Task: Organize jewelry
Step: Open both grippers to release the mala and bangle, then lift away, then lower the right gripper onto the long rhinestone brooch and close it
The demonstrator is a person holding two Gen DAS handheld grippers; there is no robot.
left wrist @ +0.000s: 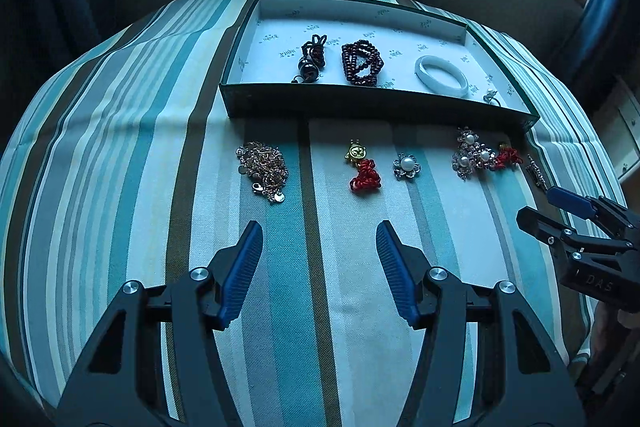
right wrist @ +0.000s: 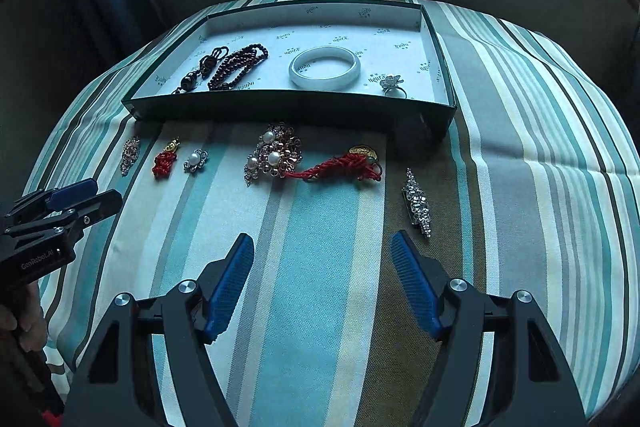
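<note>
"GenRobot.AI" is printed on the left gripper (right wrist: 86, 201); both it and the right gripper (right wrist: 322, 249) stand apart, holding nothing. The green box (left wrist: 376, 107) holds four pieces, including one white bangle (right wrist: 324, 69). Six more lie on the striped surface (right wrist: 520, 147) just before it.
</note>
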